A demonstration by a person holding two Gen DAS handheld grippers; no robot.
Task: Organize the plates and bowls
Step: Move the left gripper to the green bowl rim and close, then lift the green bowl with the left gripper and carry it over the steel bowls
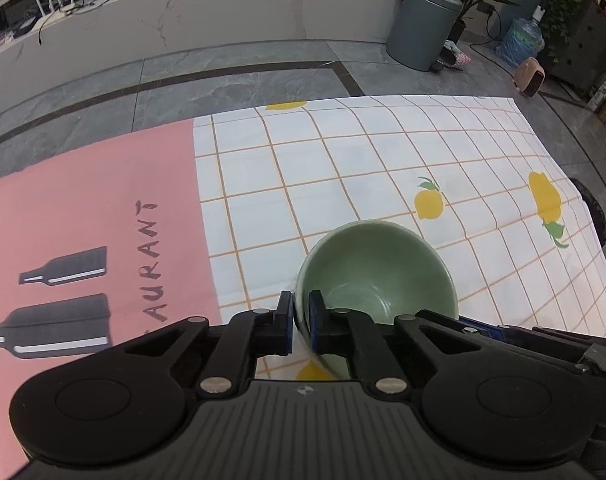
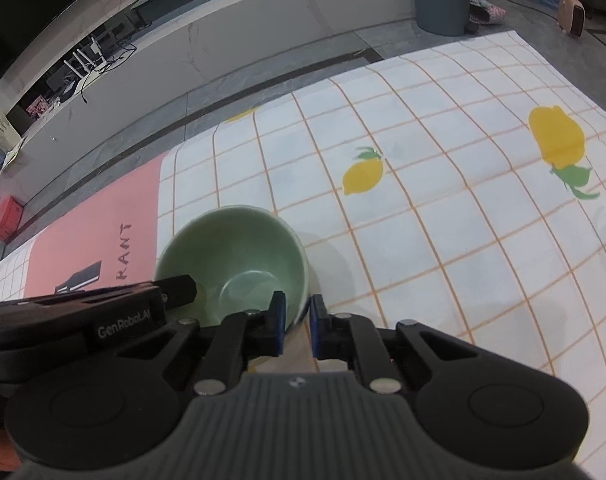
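The left gripper (image 1: 301,322) has its two black fingers (image 1: 283,320) with blue pads drawn close together and clamped on the near left rim of a pale green, round ceramic bowl (image 1: 377,264), one pad outside the wall and the other inside it. The right gripper (image 2: 297,324) grips the same bowl (image 2: 233,260) at its near right rim in the same way, one blue-padded finger (image 2: 277,320) inside the wall and its partner outside, with only the thin wall between them. So both pairs of fingers are pinched onto opposite sides of one bowl, which sits upright and empty on a white cloth with an orange grid and yellow lemon prints (image 1: 383,168) spread over the counter, just beside a pink mat printed with dark bottles and lettering (image 1: 91,208). Whether the bowl's base rests on the cloth or is raised off it cannot be told. The left wrist view shows the pink mat broadly, with two bottle shapes, and a grey round bin (image 1: 421,26) standing on the grey tiled floor (image 1: 183,80) beyond the counter. The right wrist view alone shows the black body of the left gripper (image 2: 75,312) reaching in from the left with white lettering on it, and a red box (image 2: 5,216) on the floor at far left.
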